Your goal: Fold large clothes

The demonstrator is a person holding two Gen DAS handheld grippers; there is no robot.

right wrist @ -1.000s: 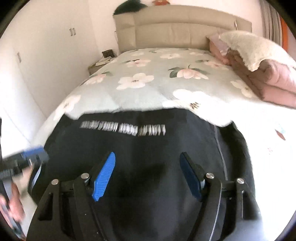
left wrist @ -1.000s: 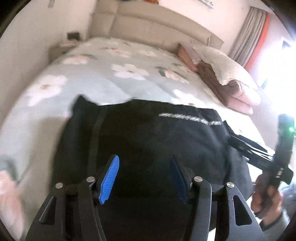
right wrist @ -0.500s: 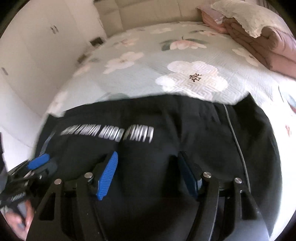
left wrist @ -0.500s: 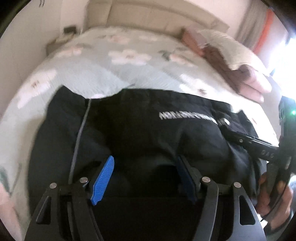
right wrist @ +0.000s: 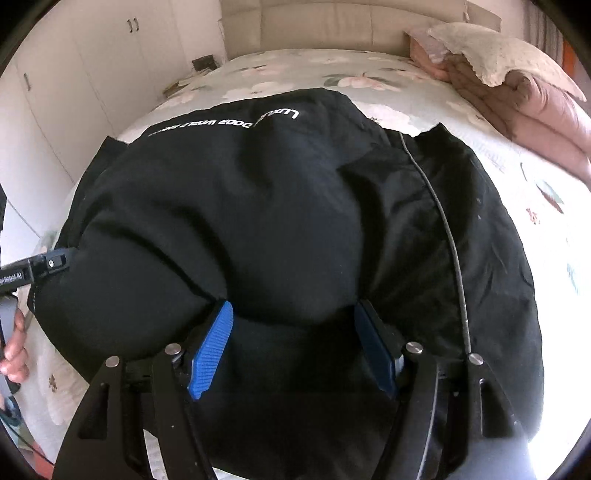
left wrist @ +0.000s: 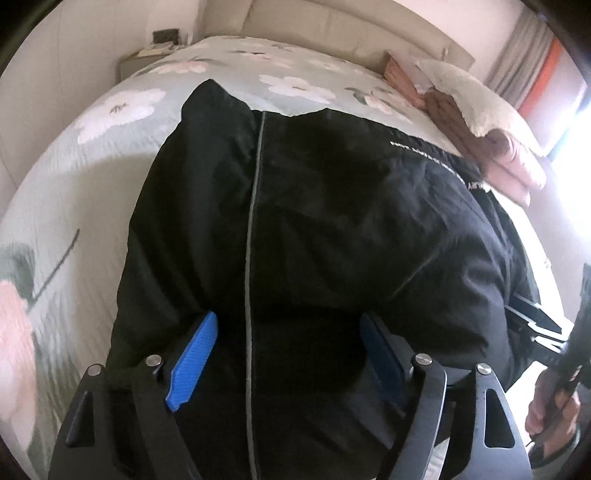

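Observation:
A large black garment [left wrist: 332, 206] with white lettering and a thin grey piping line lies spread over the floral bed cover [left wrist: 110, 155]. My left gripper [left wrist: 287, 317] hangs low over its near part. Its jaws are opening, and a bulge of black cloth sits at and between the blue pads [left wrist: 192, 362] without being pinched. In the right wrist view the same garment [right wrist: 258, 206] fills the middle. My right gripper [right wrist: 292, 304] stands wide over it, cloth bulging at its tips, pads apart. Each view shows the other gripper at its edge, held by a hand [right wrist: 14, 343].
A stack of folded pink quilts under a cream blanket [right wrist: 517, 92] lies along the bed's right side. The beige headboard [right wrist: 332, 22] is at the far end, a nightstand [left wrist: 147, 59] and white wardrobe doors [right wrist: 74, 74] on the left. Bright window light washes out the right.
Both grippers have come down and closer to the black garment, which now fills most of each view. The left jaws have spread wider. The right jaws kept their width.

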